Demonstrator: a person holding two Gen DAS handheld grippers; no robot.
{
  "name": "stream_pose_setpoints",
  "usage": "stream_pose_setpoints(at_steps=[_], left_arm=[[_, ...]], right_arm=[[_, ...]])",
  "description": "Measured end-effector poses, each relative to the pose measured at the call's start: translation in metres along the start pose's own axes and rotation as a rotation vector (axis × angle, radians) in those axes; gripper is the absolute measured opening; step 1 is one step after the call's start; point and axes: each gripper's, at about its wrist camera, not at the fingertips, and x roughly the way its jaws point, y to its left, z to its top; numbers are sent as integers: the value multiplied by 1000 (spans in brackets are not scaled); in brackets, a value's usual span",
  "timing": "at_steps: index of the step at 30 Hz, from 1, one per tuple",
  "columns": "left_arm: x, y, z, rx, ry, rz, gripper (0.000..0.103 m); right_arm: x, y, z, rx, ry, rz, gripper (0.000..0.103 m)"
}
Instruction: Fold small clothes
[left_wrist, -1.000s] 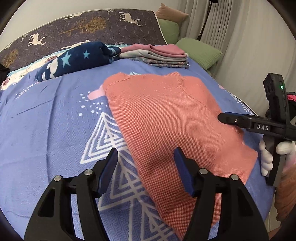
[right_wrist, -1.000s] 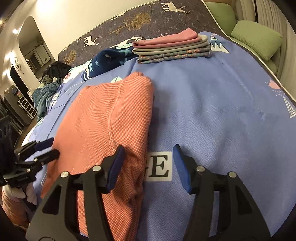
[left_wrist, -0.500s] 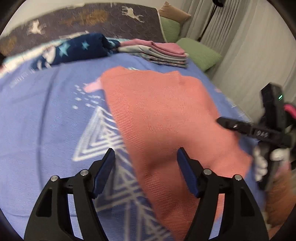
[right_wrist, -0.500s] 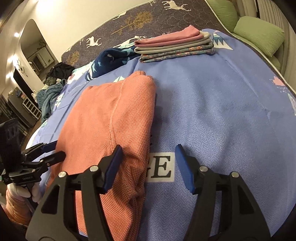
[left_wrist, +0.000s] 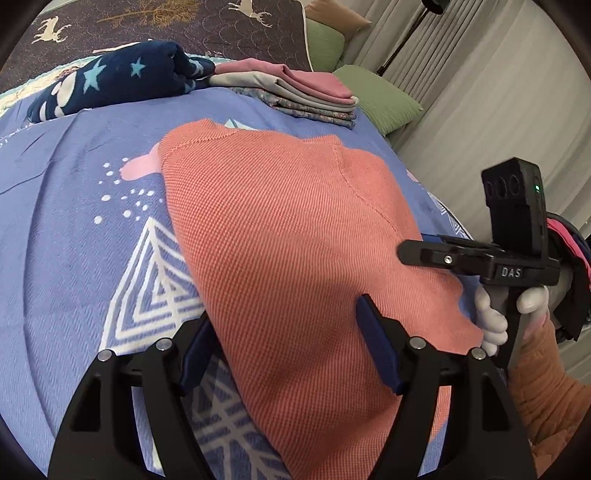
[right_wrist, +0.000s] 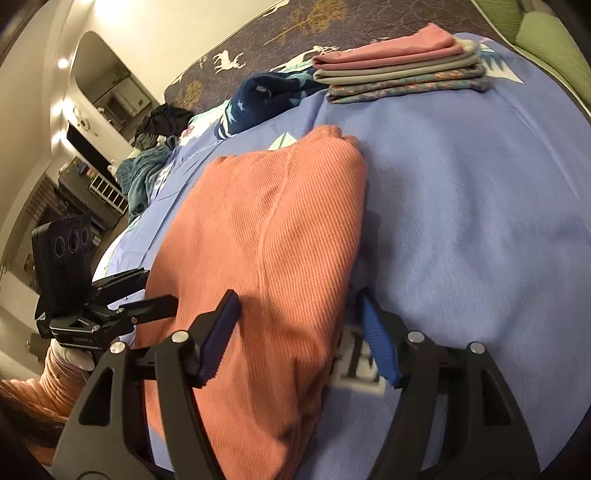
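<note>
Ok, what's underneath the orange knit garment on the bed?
The orange garment lies on the blue patterned bedspread, covering part of its white triangle print. Anything else beneath it is hidden.

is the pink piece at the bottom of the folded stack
No, the pink piece lies on top of the folded stack, above the grey and patterned layers.

Garment (left_wrist: 288, 236) on bedspread (left_wrist: 74, 229), folded stack (left_wrist: 314, 96) behind, pillow (left_wrist: 380, 98) beyond.
</note>
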Motion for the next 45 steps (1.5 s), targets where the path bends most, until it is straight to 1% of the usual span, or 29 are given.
stream_pose_setpoints(at_steps=[3,6,8,10,13,16,18,20,22,27,30,34,36,37,38,39,40,41,42,43,44,45], left_arm=[[5,4,6,-7,3,-16,74],[10,4,12,1,7,-17,75],[13,4,15,8,8,-20,76],[16,4,18,13,6,-24,80],[19,6,22,10,3,-44,83],[21,9,25,1,0,-62,84],[21,13,27,-22,-5,-90,84],[19,18,27,-44,-10,-105,83],[15,19,25,-55,-12,-101,79],[2,17,11,-2,6,-83,72],[-2,16,5,25,21,-94,70],[10,18,16,31,29,-107,70],[19,15,23,57,21,-99,69],[21,13,25,68,13,-94,66],[24,12,27,75,4,-83,63],[23,13,27,68,-5,-68,56],[22,13,27,64,-13,-58,49],[18,11,26,62,-24,-44,45],[14,9,25,61,-34,-31,38],[10,5,25,63,-45,-13,32],[3,-3,25,76,-65,13,30],[-4,-9,24,90,-83,29,29]], right_arm=[[9,-5,12,-2,14,35,68],[18,-14,25,22,21,90,68],[22,-18,30,31,19,106,67],[24,-18,32,26,15,113,67],[25,-16,32,14,9,109,67],[26,-15,33,9,4,110,67],[26,-15,32,5,-3,110,67],[24,-15,30,-1,-13,111,67],[17,-16,24,2,-23,112,66],[7,-17,17,21,-20,102,63],[-2,-15,5,-11,1,117,63],[8,-17,11,6,26,138,63],[16,-14,18,-4,26,146,65],[20,-12,21,-12,19,141,65],[23,-10,22,-13,12,130,61],[23,-9,23,-8,4,112,50],[23,-8,22,1,-7,98,44],[20,-6,20,2,-21,96,35],[17,-3,19,-3,-36,80,29],[12,4,17,-21,-60,49,26],[6,13,16,-46,-86,21,22],[-1,22,14,-72,-113,-3,20]])
